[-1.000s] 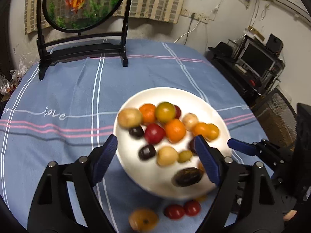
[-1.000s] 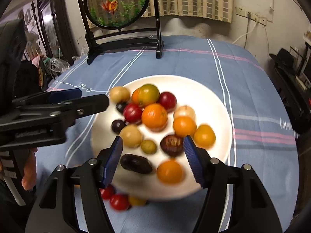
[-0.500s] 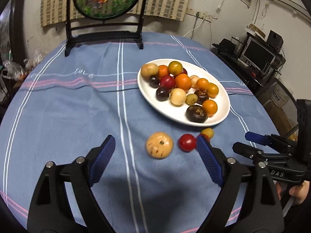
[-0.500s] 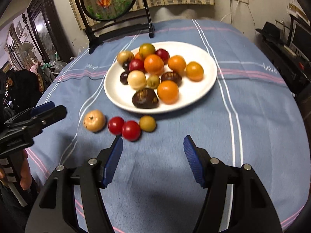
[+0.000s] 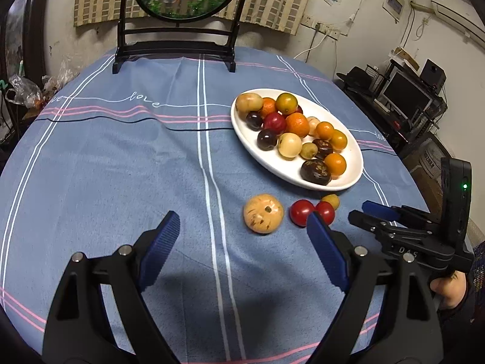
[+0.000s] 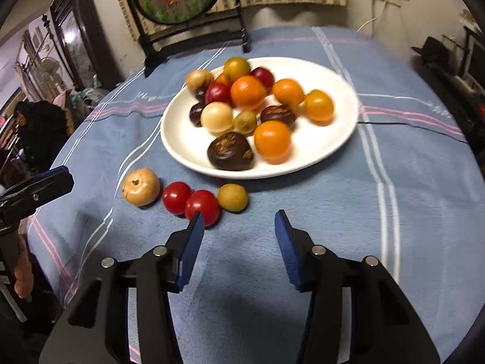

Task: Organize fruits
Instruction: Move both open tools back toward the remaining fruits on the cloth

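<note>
A white plate (image 5: 353,151) (image 6: 327,139) holds several orange, red, dark and pale fruits. On the blue cloth in front of it lie a tan fruit (image 5: 263,217) (image 6: 141,187), two red tomatoes (image 5: 302,212) (image 6: 202,208) and a small yellow fruit (image 5: 331,200) (image 6: 232,197). My left gripper (image 5: 242,242) is open and empty, just short of the tan fruit. My right gripper (image 6: 239,242) is open and empty, just short of the tomatoes and yellow fruit; it also shows in the left wrist view (image 5: 376,212).
A round painted screen on a black stand (image 5: 182,15) (image 6: 188,15) stands at the table's far edge. Shelves with electronics (image 5: 403,97) are off the table's right side. The left gripper shows at the left of the right wrist view (image 6: 36,188).
Both grippers have pulled back from above the plate toward the near table edge. The right gripper has since edged closer to the loose fruits. Both stay open.
</note>
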Action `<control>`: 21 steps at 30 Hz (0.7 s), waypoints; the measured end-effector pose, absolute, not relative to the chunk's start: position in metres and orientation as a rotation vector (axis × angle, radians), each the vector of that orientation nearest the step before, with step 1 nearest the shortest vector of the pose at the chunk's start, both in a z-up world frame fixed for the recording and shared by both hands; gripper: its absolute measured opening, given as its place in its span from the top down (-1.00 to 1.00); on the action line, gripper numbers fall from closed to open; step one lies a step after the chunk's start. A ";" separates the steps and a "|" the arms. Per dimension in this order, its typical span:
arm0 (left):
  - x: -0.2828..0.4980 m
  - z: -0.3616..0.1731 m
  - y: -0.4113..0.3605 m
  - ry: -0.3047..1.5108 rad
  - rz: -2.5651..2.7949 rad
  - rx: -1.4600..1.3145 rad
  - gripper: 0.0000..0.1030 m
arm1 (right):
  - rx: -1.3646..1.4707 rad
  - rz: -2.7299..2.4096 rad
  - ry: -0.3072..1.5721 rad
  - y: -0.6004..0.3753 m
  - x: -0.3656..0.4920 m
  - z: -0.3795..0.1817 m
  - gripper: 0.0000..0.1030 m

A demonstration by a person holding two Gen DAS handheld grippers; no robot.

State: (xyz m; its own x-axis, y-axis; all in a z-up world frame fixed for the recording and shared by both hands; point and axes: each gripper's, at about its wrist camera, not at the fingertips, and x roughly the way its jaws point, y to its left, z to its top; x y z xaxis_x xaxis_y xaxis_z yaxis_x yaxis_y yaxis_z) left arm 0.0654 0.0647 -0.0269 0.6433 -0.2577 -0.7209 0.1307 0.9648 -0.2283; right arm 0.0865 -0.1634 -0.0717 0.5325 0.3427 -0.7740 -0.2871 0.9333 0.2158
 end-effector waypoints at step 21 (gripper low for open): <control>0.080 -0.043 0.063 0.899 -0.243 -0.177 -0.69 | 0.017 0.415 0.974 -0.143 0.122 -0.095 0.47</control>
